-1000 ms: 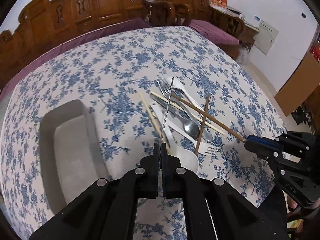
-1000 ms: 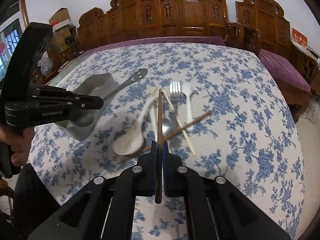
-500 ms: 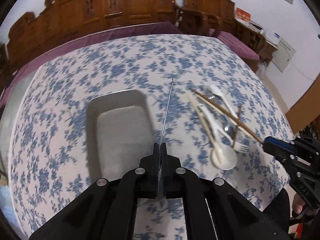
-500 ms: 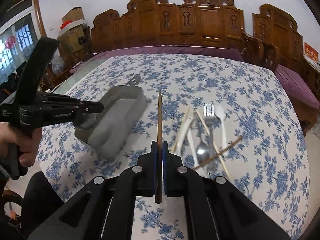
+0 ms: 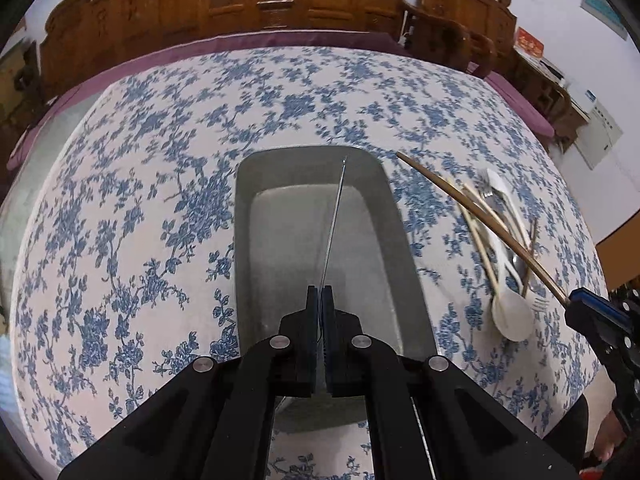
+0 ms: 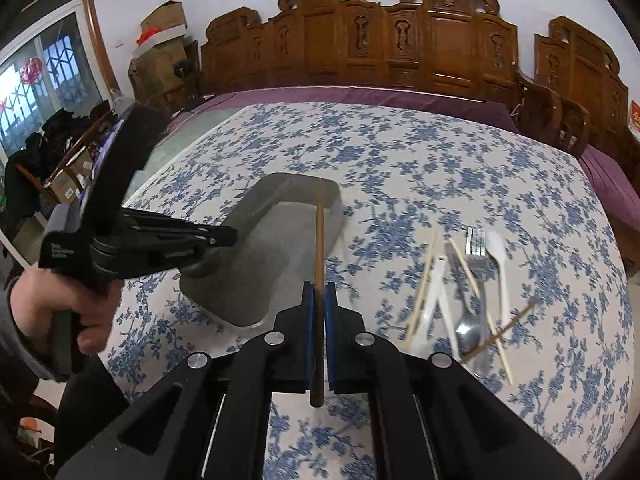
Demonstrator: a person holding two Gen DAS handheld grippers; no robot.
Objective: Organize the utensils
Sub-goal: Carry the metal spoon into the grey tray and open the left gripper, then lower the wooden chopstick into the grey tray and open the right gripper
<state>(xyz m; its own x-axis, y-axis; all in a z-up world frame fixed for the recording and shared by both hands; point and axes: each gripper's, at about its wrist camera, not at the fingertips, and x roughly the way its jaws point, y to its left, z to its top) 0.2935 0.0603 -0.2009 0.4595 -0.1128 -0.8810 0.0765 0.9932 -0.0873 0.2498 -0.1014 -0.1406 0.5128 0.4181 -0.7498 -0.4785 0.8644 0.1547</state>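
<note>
left gripper is over the grey tray, jaws pinched tight on a thin metal utensil. we get it edge-on here, just a bright sliver reaching out above the tray floor, so whether it is a spoon or something else can't be told from this side. in the right wrist view the left gripper's body covers it entirely; only the hand on the handle and a grey sleeve show, cut by the frame.

right gripper has its blue pads closed on a brown chopstick; the tip hangs above the tray's far rim, the butt pokes out behind the jaws. from the left camera that stick runs long across the pile and its held end vanishes into the right gripper at the frame edge.

the pile lies on the floral cloth, to the tray's right and apart from it: a fork, a metal spoon, white plastic pieces, pale chopsticks, one dark stick lying across. motion blur smears them and the overlaps hide where each one ends. the white spoon has its bowl toward the camera.

tray's near end is hidden behind the left gripper's black frame.
</note>
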